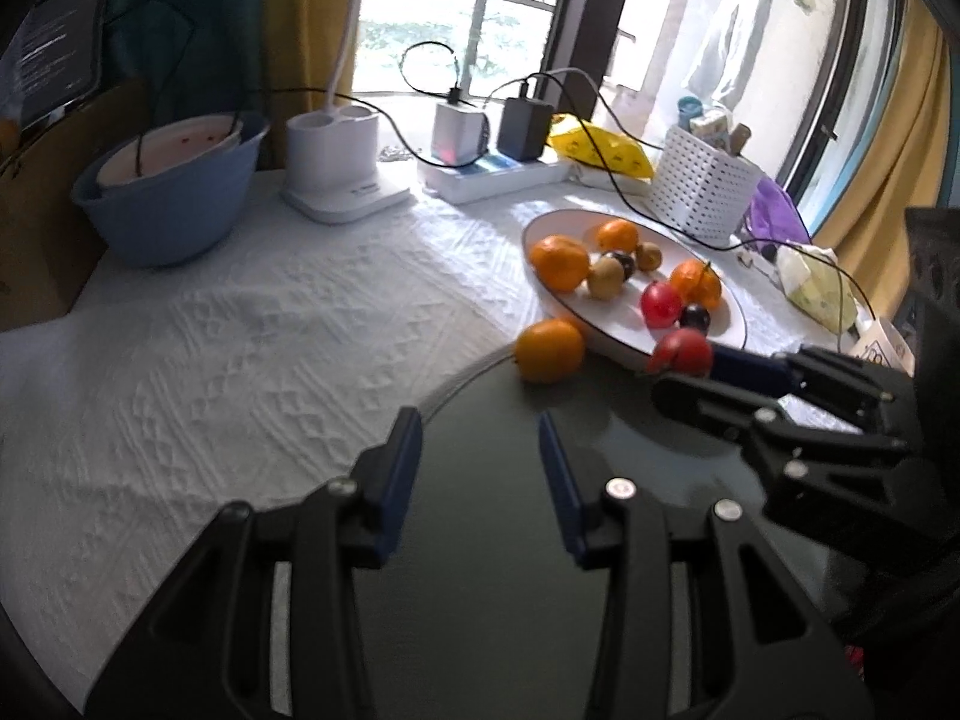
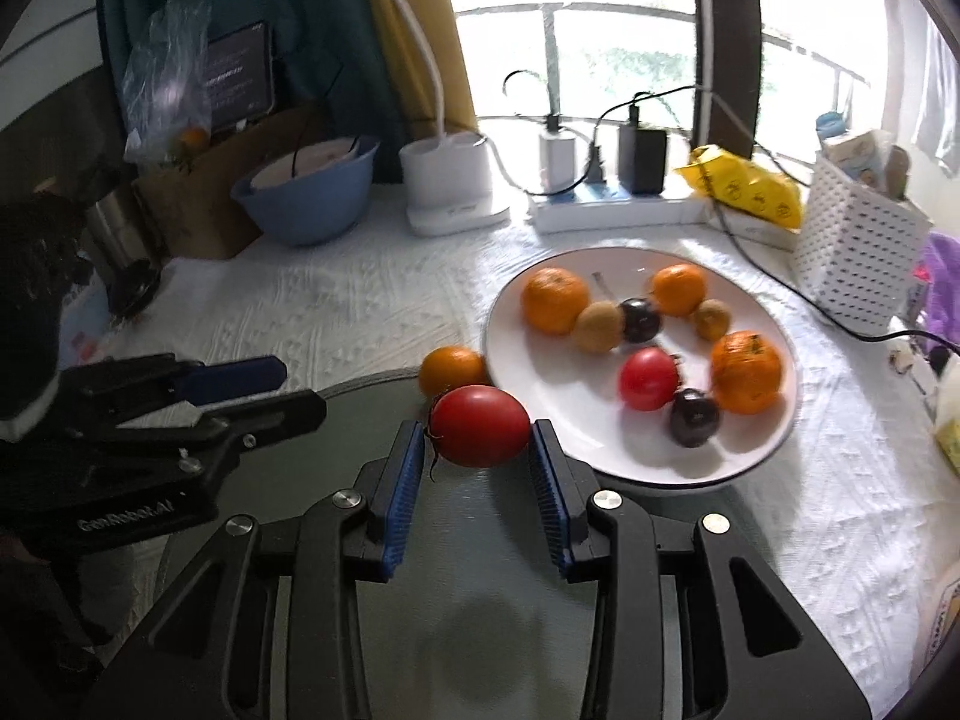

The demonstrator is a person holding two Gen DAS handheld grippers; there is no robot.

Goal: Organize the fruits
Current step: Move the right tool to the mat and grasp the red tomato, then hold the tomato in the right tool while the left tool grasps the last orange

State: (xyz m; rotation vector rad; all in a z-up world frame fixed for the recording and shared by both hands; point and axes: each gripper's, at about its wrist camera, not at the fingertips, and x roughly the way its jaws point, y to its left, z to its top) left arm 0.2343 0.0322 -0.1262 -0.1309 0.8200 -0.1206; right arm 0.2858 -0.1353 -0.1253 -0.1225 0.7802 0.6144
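A red tomato (image 2: 480, 426) sits between the blue pads of my right gripper (image 2: 477, 441), which is shut on it just above a dark round plate (image 2: 480, 630). The left wrist view shows that tomato (image 1: 684, 351) at the tips of the right gripper (image 1: 690, 375). My left gripper (image 1: 480, 441) hangs over the dark plate (image 1: 480, 540), open, nothing between its fingers. A loose orange (image 2: 453, 369) rests at the dark plate's far edge, against a white plate (image 2: 570, 408). That plate holds several oranges, brown fruits, dark plums and one more tomato (image 2: 648, 378).
Along the window stand a blue bowl (image 2: 312, 192), a white lamp base (image 2: 447, 180), a power strip (image 2: 618, 210) with chargers and cables, a yellow bag (image 2: 750, 186) and a white perforated basket (image 2: 858, 240). A black cable (image 2: 798, 294) trails over the white cloth by the plate.
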